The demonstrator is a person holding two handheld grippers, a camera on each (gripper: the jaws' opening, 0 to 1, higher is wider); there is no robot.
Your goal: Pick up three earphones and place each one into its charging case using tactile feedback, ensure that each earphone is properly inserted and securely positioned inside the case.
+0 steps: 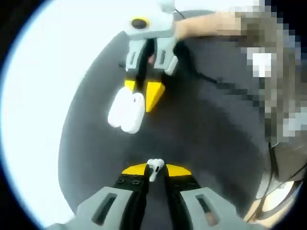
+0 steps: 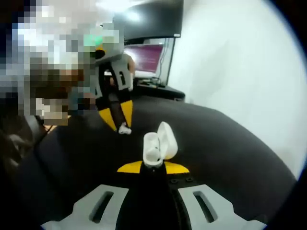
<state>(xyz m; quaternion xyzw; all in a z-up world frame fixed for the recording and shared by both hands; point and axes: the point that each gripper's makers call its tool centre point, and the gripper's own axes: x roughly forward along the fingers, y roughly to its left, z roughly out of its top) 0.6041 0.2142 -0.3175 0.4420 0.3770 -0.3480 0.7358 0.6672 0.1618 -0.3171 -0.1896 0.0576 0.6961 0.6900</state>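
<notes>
My left gripper (image 1: 155, 169) is shut on a small white earphone (image 1: 154, 168), pinched between its yellow tips above the dark mat (image 1: 206, 134). Across the mat, the right gripper (image 1: 142, 91) holds a white charging case (image 1: 126, 111) with its lid open. In the right gripper view, my right gripper (image 2: 153, 167) is shut on that open white charging case (image 2: 157, 145), lid tilted back to the right. The left gripper (image 2: 119, 120) hangs further back with the white earphone (image 2: 124, 129) at its tips.
A dark monitor (image 2: 151, 19) and a lit purple screen (image 2: 146, 56) stand behind the mat. A white surface (image 1: 53, 86) borders the dark mat's left side. A person's hand (image 1: 206, 24) holds the right gripper; a black cable (image 1: 211, 79) trails across the mat.
</notes>
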